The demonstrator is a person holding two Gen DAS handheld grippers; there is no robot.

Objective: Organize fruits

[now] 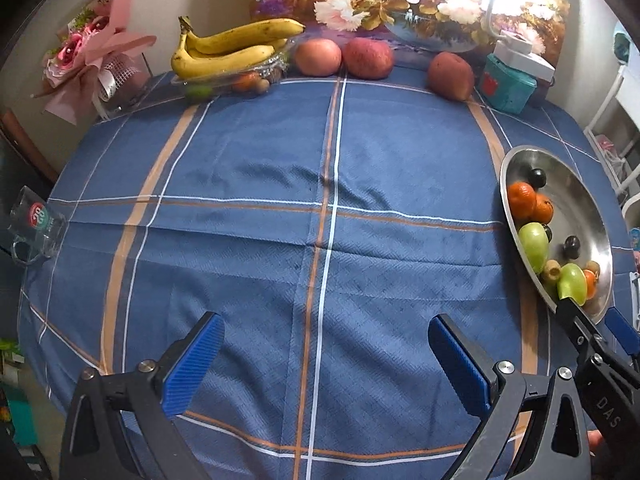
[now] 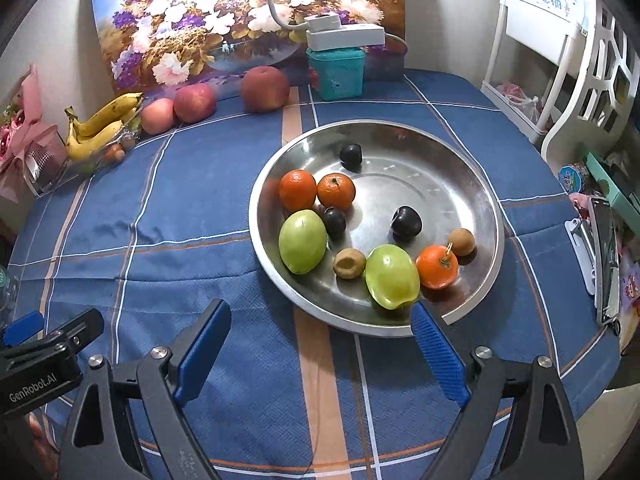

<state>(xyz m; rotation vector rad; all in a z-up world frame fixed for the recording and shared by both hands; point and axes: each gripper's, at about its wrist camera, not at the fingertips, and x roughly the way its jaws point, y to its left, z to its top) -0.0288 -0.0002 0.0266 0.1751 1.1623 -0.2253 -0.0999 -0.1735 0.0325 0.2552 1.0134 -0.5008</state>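
on the blue checked counter [image 2: 180, 220] the steel dish [image 2: 486, 216] holds oranges, green fruits [image 2: 302, 241] and plums; both left tongs [image 1: 324, 364] and right tongs [image 2: 320, 354] gape wide, empty, above bare cloth

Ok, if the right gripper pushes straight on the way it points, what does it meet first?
Probably the tablecloth just short of the metal dish. The right gripper is open and empty; depth is unclear.

A round, shiny stainless-steel dish [image 2: 460, 168] sits on a blue plaid woven cloth [image 2: 180, 264] with a faint sheen. Ribbed blue pads [image 2: 438, 354] line matt black plastic gripper fingers.
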